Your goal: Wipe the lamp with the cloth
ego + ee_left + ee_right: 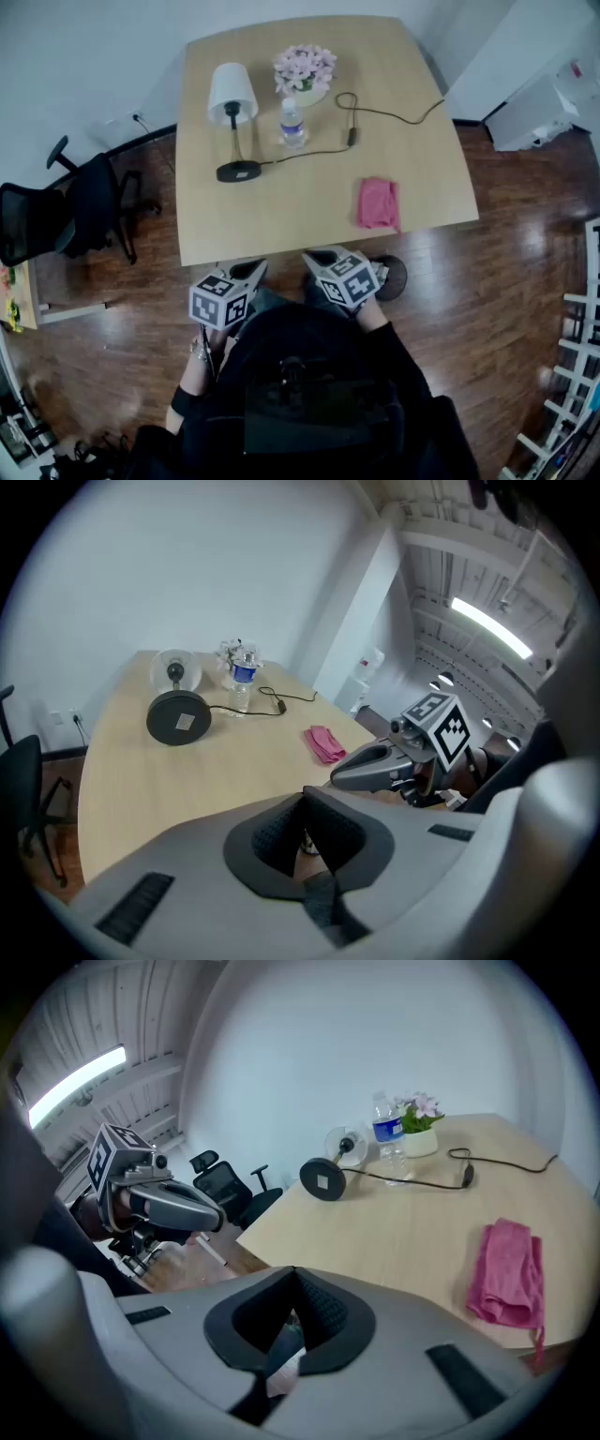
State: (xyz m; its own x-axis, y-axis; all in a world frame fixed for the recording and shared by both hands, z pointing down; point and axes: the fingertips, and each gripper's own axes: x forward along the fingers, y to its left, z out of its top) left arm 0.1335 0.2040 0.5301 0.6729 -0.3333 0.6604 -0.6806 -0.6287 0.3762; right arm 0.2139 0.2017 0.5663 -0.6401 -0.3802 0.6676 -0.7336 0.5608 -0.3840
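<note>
The lamp (232, 98) has a white shade and a black round base and stands upright at the table's far left; its base (178, 717) and shade also show in the right gripper view (325, 1178). A folded pink cloth (378, 202) lies flat near the table's front right edge (325, 742) (511, 1274). My left gripper (257, 270) (305, 803) and right gripper (315, 255) (292, 1283) hover side by side just short of the table's front edge. Both are shut and hold nothing. The cloth is a short way ahead of the right gripper.
A water bottle (292, 124) and a pot of pink flowers (305, 70) stand beside the lamp, and its black cable (380, 112) trails across the table (281, 220). A black office chair (56, 220) stands at the left and a white cabinet (530, 103) at the right.
</note>
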